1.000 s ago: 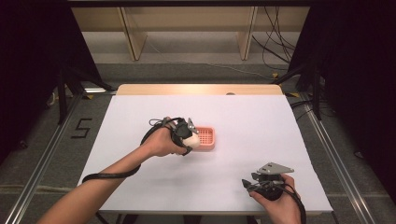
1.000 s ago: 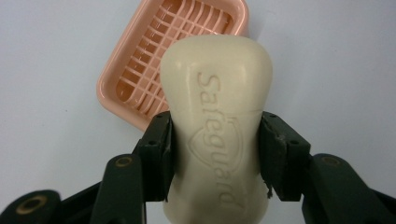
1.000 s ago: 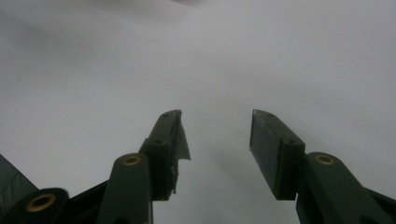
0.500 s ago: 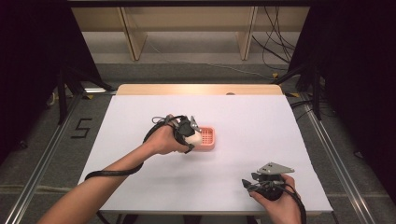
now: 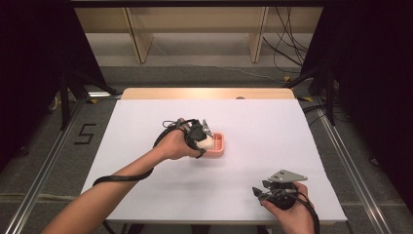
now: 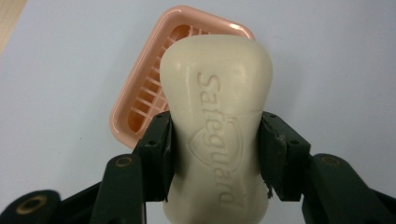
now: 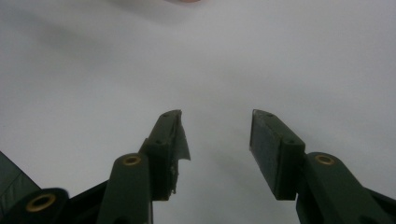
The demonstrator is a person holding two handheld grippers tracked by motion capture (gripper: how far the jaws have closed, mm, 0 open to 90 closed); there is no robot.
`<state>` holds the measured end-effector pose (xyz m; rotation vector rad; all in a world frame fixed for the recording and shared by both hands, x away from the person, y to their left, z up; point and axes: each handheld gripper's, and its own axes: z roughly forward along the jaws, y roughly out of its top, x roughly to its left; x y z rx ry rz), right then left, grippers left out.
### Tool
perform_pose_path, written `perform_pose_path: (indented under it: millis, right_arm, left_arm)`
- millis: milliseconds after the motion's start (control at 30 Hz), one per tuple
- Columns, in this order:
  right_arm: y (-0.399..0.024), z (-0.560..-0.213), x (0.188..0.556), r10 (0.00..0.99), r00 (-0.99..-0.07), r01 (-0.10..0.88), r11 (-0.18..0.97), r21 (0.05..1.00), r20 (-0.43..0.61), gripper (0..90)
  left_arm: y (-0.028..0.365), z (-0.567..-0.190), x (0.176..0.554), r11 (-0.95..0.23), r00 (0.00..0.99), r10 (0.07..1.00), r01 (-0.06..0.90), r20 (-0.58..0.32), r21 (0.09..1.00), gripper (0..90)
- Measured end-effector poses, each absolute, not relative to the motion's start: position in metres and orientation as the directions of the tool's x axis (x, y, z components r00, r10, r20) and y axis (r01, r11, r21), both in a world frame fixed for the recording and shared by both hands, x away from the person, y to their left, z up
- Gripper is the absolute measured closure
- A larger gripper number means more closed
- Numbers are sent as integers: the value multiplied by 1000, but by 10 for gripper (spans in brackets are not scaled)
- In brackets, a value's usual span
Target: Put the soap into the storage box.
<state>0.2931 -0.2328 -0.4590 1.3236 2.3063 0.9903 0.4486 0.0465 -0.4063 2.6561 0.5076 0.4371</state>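
Observation:
A cream bar of soap (image 6: 215,116) stamped with lettering sits between my left gripper's (image 6: 215,156) black pads, which are shut on its sides. It hangs just above a pink slatted soap dish (image 6: 154,93) on the white table. From the high view, the left gripper (image 5: 204,139) holds the soap (image 5: 206,142) over the left end of the dish (image 5: 217,145) near the table's middle. My right gripper (image 5: 259,194) rests low near the front right edge; in its own view the right gripper (image 7: 215,149) stands open over bare white surface.
The white table top (image 5: 272,131) has a wooden strip (image 5: 209,93) along its far edge. Shelving and cables lie on the floor beyond. Metal rails run along both sides of the table.
The left gripper with the soap has crept slightly toward the dish. The right gripper has stayed put.

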Motion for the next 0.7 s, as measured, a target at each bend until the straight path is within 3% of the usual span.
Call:
perform_pose_path:
  millis: [700]
  right_arm:
    - [-233, -460, 295, 837, -543, 626, 343, 700, 75, 539]
  left_arm:
    - [43, -406, 457, -871, 889, 373, 236, 265, 431, 496]
